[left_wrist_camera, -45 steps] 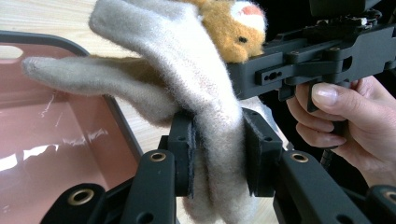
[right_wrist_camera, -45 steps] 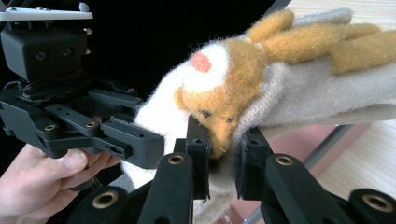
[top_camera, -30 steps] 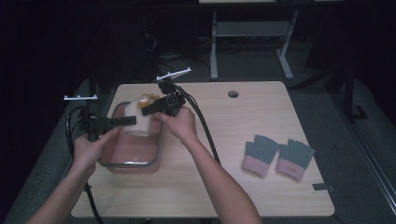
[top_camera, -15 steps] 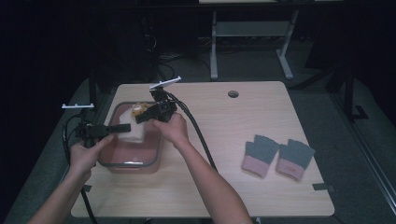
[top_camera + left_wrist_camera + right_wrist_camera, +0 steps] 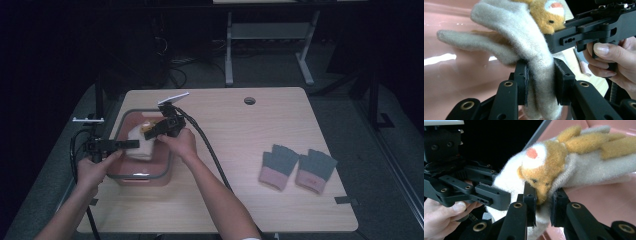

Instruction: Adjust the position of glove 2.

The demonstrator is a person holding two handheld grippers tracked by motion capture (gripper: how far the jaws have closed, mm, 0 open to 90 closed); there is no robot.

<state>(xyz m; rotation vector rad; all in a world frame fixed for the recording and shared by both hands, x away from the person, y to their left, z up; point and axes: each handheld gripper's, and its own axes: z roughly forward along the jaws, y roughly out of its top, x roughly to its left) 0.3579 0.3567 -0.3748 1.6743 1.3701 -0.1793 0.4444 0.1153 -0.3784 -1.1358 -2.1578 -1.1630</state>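
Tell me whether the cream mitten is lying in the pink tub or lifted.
Lifted: the cream mitten hangs pinched between both grippers, left and right, above the pink tub.

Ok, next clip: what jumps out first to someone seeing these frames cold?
Both hand-held grippers are pinched on one fuzzy cream glove with an orange animal face, held over the pink bin at the table's left. The left hand-held gripper clamps its cream fabric; the right hand-held gripper clamps just under the face. A grey-and-pink pair of gloves lies on the table's right side.
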